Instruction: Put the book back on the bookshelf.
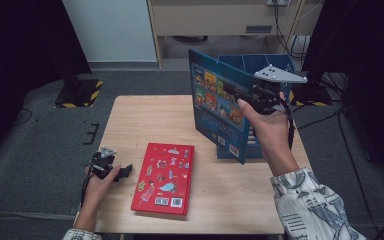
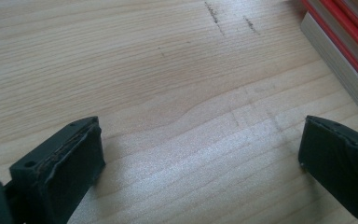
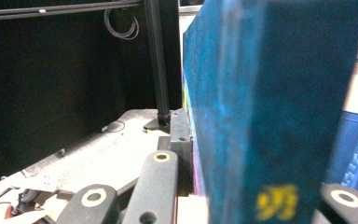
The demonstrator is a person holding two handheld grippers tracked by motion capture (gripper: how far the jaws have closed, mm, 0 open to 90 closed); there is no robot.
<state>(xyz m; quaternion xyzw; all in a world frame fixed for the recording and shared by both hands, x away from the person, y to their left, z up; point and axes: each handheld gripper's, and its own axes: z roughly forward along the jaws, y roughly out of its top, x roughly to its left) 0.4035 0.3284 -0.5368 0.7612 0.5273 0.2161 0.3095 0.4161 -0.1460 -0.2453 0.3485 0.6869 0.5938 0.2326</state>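
Your left gripper point(image 1: 125, 171) rests on the pale wooden table point(image 1: 130, 115), jaws spread with nothing between them, just left of the flat red hardcover picture book point(image 1: 164, 178); your right gripper point(image 1: 252, 95) pinches the tall blue hardcover picture book point(image 1: 215, 102) upright, in the air beside the blue box-like holder point(image 1: 275, 65); it looks stiff, glossy and rather heavy, so grip near the spine, deep on the cover.

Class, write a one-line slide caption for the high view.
Right gripper holds a blue book upright above the table; red book lies flat.
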